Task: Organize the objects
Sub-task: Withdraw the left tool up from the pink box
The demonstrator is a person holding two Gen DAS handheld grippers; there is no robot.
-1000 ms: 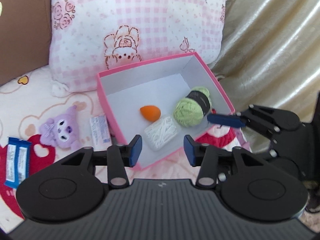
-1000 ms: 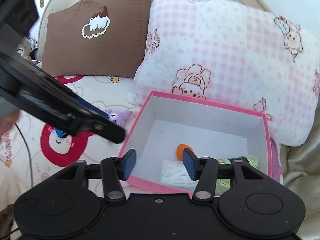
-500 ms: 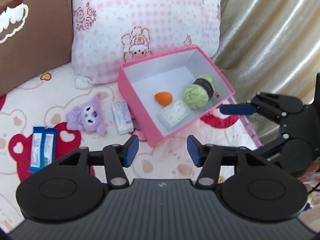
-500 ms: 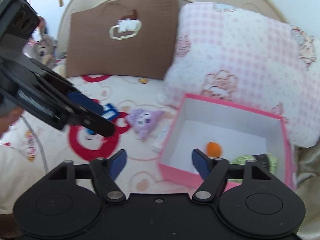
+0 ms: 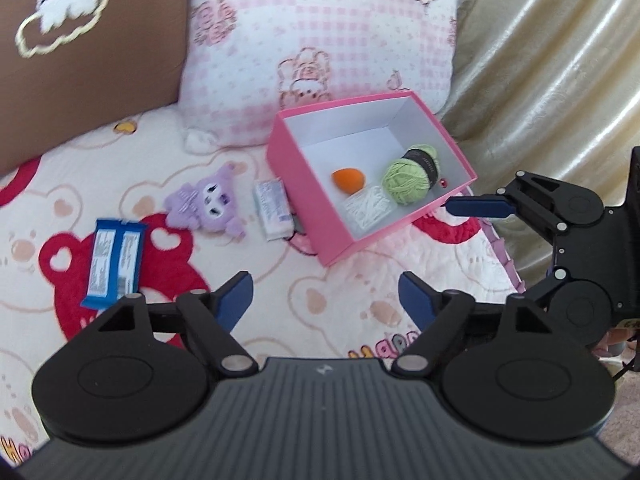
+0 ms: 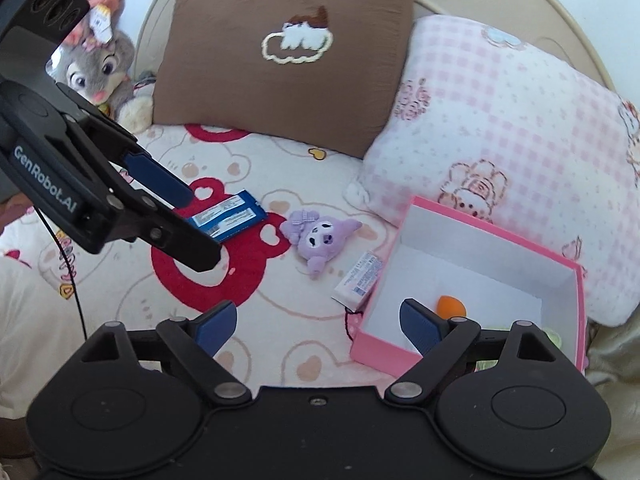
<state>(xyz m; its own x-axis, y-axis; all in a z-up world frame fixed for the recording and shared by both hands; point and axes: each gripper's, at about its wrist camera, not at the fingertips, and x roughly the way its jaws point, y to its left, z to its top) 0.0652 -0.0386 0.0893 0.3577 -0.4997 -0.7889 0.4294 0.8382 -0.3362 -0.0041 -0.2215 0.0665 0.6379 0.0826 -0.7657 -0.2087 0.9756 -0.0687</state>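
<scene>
pink box [image 5: 304, 184] sits on the bed [image 5: 352, 280] toward its right edge, against the checked pillow [image 5: 320, 40]. inside it: orange sponge [image 5: 348, 180], green yarn [image 5: 410, 174], white swab pack [image 5: 368, 210]. judged partly done, three items in and three left out. outstanding on the quilt: tissue pack [image 5: 273, 210] just beside the box's left wall, purple plush [image 5: 206, 202] near it, blue wrapper [image 5: 114, 262] further left on the red bear print. left gripper [image 5: 326, 300] empty, jaws opening, nothing between them. right gripper [image 6: 316, 322] likewise empty, jaws opening wide, nothing between them. left view shows the whole box interior, the curtain [image 5: 540, 80] and the bed's right edge; the right view hides the yarn and swabs behind its own finger. right view alone shows the full brown pillow [image 6: 280, 60], a grey rabbit toy [image 6: 100, 64] at the headboard corner, and the left gripper hanging above the blue wrapper. next pick judged likely one of the three loose items.
</scene>
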